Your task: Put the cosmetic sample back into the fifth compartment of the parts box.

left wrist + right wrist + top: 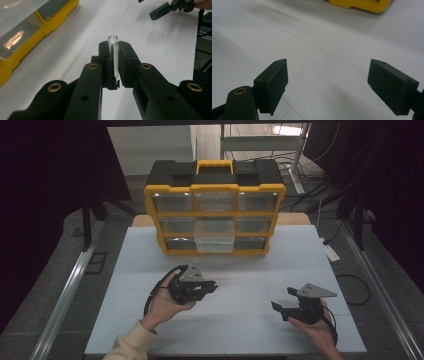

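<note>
Small clear glass tube (113,53) with a printed scale sat pinched lengthwise in the left claw (210,285), above the desk's (240,320) middle. It looked light, slick and breakable, best held mid-length. One tube, one yellow drawer organizer (215,212), two claws; the right claw (332,87) was spread, empty.

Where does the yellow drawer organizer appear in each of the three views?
High view: the yellow drawer organizer stands upright at top centre, at the far edge of the white table, one middle drawer pulled out.
Left gripper view: its yellow frame and clear drawers fill the upper left corner.
Right gripper view: a strip of its yellow base runs along the top edge, right of centre.
Shared landmark: the white table with its thin seam lines.
</note>
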`<action>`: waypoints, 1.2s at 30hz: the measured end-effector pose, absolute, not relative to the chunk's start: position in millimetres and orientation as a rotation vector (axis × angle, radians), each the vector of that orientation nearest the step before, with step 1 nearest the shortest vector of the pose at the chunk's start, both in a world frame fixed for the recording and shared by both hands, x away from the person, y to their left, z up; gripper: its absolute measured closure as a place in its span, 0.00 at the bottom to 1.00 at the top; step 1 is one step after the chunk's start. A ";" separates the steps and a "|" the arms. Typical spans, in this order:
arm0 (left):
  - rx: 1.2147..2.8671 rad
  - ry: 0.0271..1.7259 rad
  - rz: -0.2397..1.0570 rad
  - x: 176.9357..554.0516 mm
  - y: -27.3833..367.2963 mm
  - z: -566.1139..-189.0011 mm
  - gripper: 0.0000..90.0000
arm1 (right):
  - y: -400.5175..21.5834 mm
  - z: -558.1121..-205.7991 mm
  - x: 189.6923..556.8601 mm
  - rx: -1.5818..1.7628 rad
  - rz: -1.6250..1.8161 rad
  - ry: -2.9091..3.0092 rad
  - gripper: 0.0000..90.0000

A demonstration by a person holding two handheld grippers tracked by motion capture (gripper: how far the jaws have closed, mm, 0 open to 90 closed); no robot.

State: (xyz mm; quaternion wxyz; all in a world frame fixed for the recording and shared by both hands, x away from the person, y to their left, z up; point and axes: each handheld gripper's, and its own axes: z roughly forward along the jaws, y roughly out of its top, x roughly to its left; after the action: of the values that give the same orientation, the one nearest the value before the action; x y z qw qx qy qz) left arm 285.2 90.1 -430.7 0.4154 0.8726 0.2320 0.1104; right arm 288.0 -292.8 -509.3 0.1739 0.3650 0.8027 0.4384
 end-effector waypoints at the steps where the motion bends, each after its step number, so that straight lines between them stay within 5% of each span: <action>1: 2.186 0.584 0.282 284.7 90.5 -430.0 0.90 | -292.9 -509.3 288.0 1.033 1.242 2.277 0.19; 36: 2.041 0.599 0.394 288.2 110.8 -394.3 0.90 | -296.0 -507.8 288.2 1.032 1.254 2.261 0.19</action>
State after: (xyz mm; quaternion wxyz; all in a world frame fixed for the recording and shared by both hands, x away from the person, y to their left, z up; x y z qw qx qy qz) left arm 288.2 110.8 -394.3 0.4698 0.8329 0.2445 0.1608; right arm 288.2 -296.0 -507.8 0.1778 0.3647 0.7993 0.4433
